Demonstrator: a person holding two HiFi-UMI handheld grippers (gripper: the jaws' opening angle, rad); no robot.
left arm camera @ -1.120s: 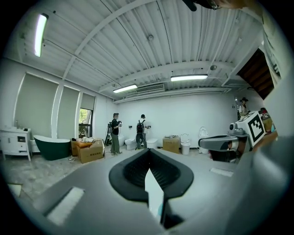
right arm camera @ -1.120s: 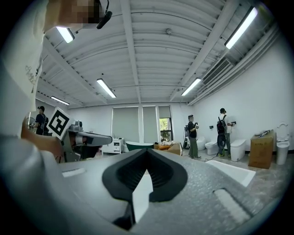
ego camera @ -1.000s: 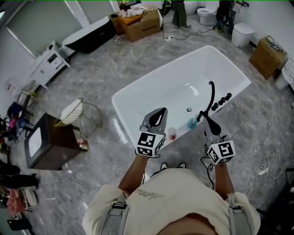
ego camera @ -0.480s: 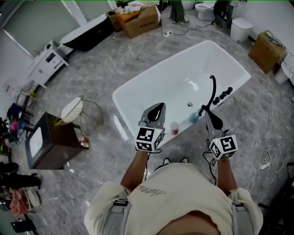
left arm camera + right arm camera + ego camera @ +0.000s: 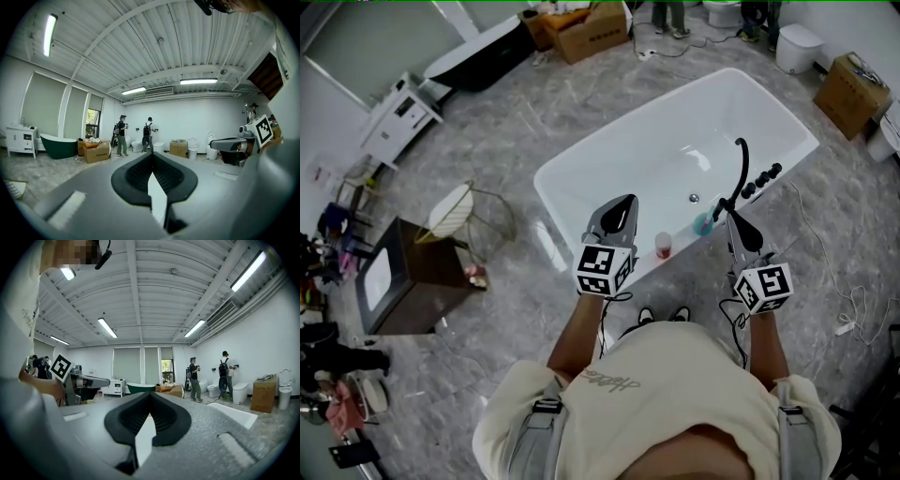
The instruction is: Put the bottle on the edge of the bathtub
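A small clear bottle with a red lower part (image 5: 664, 246) stands on the near rim of the white bathtub (image 5: 581, 169). A teal bottle (image 5: 703, 224) stands on the same rim farther right, by the black hand shower (image 5: 741, 155). My left gripper (image 5: 627, 202) is held just left of the small bottle, shut and empty. My right gripper (image 5: 732, 216) hovers right of the teal bottle, also shut and empty. In the left gripper view the left gripper (image 5: 151, 158) points level across the room; in the right gripper view the right gripper (image 5: 149, 398) does the same. Neither shows a bottle.
Black taps (image 5: 765, 178) sit on the tub's right rim. A wire stool with a white seat (image 5: 450, 212) and a dark cabinet (image 5: 403, 279) stand to the left. Cardboard boxes (image 5: 598, 30) and toilets (image 5: 794, 45) line the far side. A cable (image 5: 853, 309) lies on the floor at right.
The view has shifted, so the tub sits a little higher and farther right. Both grippers stay shut and empty over the near rim, and the bottles have not moved.
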